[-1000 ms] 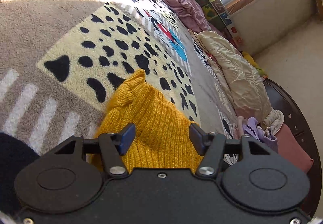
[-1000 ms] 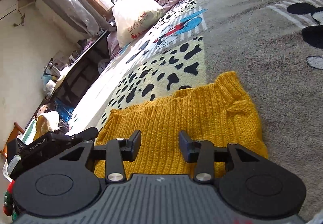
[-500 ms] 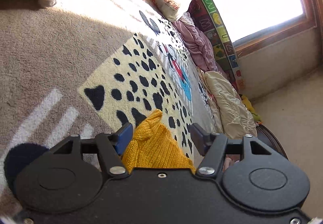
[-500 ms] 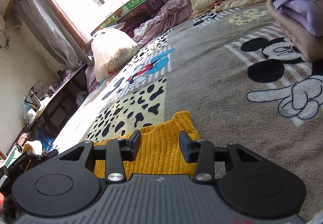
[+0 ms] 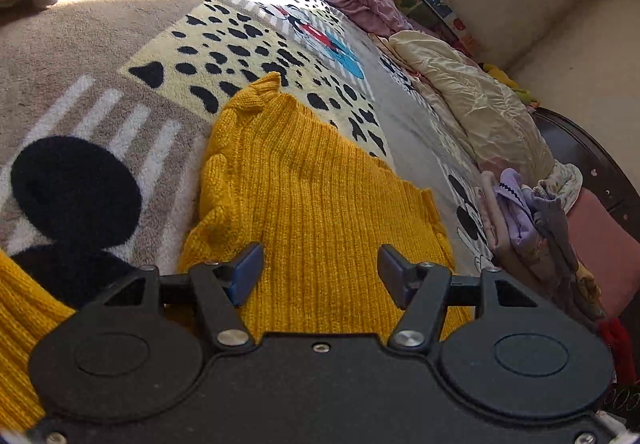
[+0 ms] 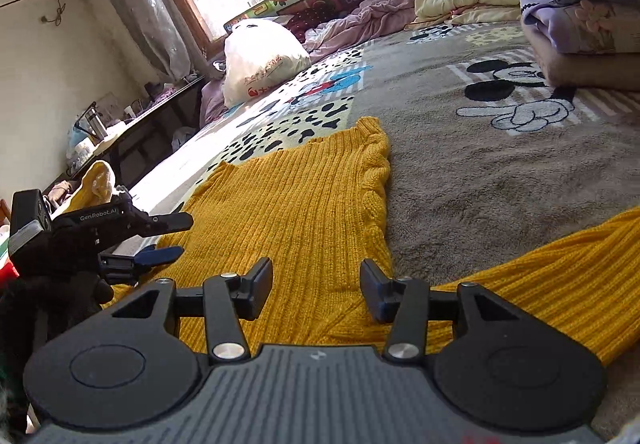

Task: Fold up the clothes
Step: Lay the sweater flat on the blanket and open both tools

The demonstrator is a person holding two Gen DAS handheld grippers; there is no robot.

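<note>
A mustard-yellow knit sweater [image 5: 312, 196] lies flat on the cartoon-print blanket [image 5: 100, 56]. My left gripper [image 5: 319, 273] hovers open over the sweater's near edge, nothing between its fingers. In the right wrist view the same sweater [image 6: 304, 204] spreads ahead, one sleeve [image 6: 560, 256] running off to the right. My right gripper [image 6: 316, 290] is open just above the knit near the sleeve seam. The left gripper [image 6: 160, 240] shows at the left of that view, open beside the sweater's left edge.
A stack of folded clothes [image 6: 580, 16] sits at the right on the blanket [image 6: 500, 164]. Cream and pink bedding [image 5: 460, 92] lines the far side. A white plastic bag [image 6: 260, 56] stands near the window. A dark shelf [image 6: 132, 132] runs along the left wall.
Both grippers tilted up and away half a second ago, then came back down over the sweater. More of the sweater and its sleeve now show; both stay open.
</note>
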